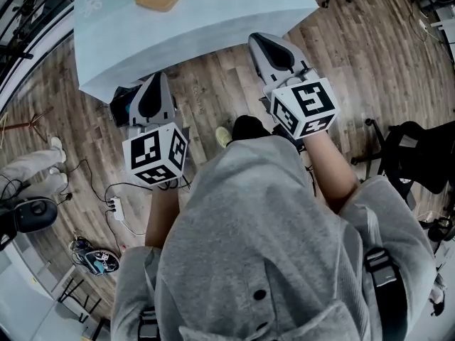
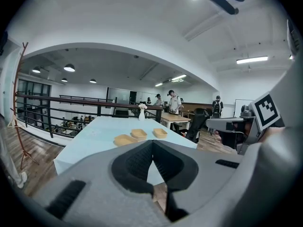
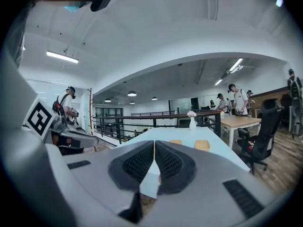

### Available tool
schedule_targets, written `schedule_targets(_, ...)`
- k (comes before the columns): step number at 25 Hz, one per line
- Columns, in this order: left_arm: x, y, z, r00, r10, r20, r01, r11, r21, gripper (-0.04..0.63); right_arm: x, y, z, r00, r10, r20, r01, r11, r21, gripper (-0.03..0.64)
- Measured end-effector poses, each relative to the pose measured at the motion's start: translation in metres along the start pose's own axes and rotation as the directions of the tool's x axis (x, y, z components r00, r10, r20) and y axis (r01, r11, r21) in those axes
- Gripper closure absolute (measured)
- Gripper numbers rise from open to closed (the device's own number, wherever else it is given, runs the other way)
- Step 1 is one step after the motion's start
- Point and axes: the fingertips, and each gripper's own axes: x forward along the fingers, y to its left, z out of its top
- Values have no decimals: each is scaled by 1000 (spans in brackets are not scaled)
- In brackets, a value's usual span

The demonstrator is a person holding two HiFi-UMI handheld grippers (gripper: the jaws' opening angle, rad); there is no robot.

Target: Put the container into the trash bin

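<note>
left gripper [image 2: 152, 144] and right gripper [image 3: 154, 144] both clenched, nothing between the jaws. tan containers [image 2: 139, 134] sit on the pale table [image 1: 213, 20], well ahead. they look like light, thin, shallow trays that may crush, so pinch one rim wall gently.

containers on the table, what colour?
Tan, a yellowish brown; the containers show best in the left gripper view.

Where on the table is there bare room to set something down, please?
The near end of the table, from its front edge to the three containers, is bare. The containers cluster mid-table; a vase stands at the far end.
</note>
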Motion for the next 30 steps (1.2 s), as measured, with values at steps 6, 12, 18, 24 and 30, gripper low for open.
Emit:
schedule_targets(6, 5, 7, 0, 1000, 9, -14, -9, 1000, 7, 577, 10, -2, -3, 1000, 6, -6, -6, 1000, 5, 589)
schedule_targets(12, 23, 13, 5, 1000, 17, -18, -17, 1000, 17, 577, 29, -16, -4, 1000, 8, -6, -8, 1000, 12, 589)
schedule_targets(18, 47, 19, 13, 1000, 14, -20, -14, 1000, 24, 577, 49, -32, -2, 1000, 3, -9, -3, 1000, 11, 589)
schedule_targets(24, 75, 19, 18, 1000, -2, -30, 3, 1000, 28, 577, 67, -51, -2, 1000, -8, -16, 9, 1000, 24, 589)
schedule_targets(30, 102, 23, 17, 999, -5, -52, 6, 1000, 29, 577, 88, -67, -4, 1000, -4, -27, 5, 1000, 30, 589)
